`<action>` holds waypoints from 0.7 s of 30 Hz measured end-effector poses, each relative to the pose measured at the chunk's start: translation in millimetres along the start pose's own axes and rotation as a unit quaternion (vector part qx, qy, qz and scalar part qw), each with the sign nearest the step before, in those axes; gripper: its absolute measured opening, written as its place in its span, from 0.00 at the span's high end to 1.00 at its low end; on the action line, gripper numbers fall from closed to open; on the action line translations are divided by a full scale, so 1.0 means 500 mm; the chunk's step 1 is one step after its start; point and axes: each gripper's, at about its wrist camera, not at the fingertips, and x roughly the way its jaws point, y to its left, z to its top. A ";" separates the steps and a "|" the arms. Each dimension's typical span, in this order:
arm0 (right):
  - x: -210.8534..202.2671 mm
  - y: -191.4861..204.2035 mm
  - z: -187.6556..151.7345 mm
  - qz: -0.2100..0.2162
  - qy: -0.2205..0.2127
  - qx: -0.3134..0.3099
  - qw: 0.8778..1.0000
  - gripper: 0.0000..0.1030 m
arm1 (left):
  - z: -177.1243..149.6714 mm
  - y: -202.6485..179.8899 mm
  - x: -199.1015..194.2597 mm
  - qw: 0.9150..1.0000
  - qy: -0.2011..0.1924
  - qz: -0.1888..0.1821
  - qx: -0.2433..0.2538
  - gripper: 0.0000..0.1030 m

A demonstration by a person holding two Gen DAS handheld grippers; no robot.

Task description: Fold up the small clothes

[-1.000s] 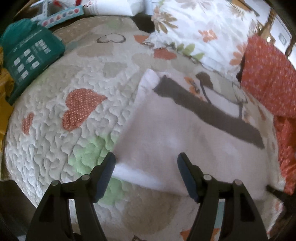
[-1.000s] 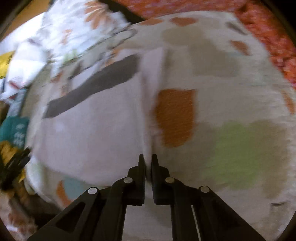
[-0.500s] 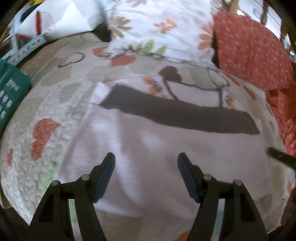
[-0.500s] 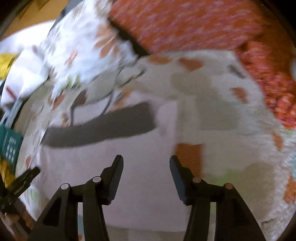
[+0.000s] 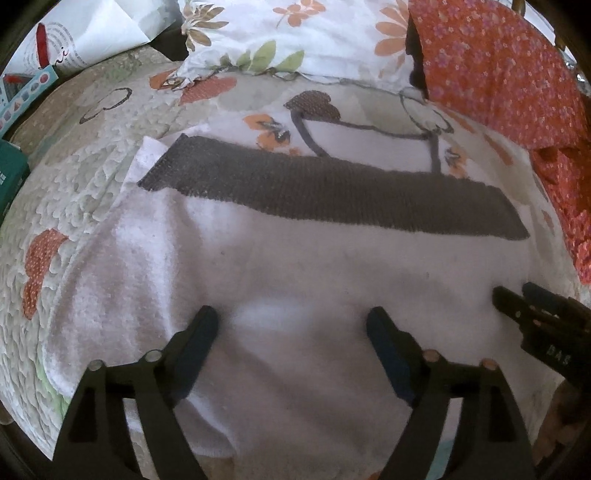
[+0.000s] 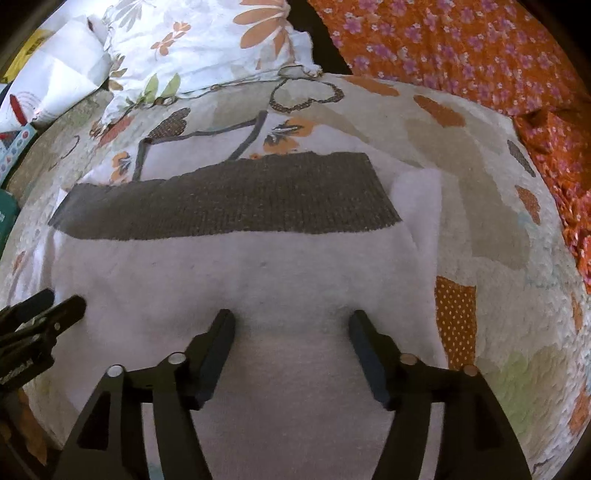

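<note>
Beneath me a white fleecy garment (image 5: 295, 266) with a dark grey ribbed band (image 5: 332, 192) lies flat on the quilted bedspread (image 5: 74, 155).

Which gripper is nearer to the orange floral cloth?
Right. The right gripper is over the white garment's end toward the orange floral cloth; the left gripper is over the opposite end, toward the teal box.

We see soft daylight, brightest on pillows (image 5: 295, 33) at top. Faint shadows on white cloth (image 6: 258, 280) near jaws. Strong fisheye bending, dark corners. Centre sharp, edges slightly soft.
</note>
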 end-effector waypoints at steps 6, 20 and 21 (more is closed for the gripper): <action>0.005 -0.003 -0.009 0.012 -0.005 0.019 1.000 0.13 | -0.010 -0.019 0.012 0.999 -0.016 0.016 0.030 0.00; -0.012 0.005 0.000 0.025 -0.006 0.016 1.000 0.14 | -0.005 0.000 -0.003 0.999 -0.020 -0.026 0.002 0.00; -0.021 0.003 0.003 0.021 -0.015 0.016 1.000 0.15 | -0.004 0.007 -0.010 0.999 -0.018 -0.041 -0.014 0.00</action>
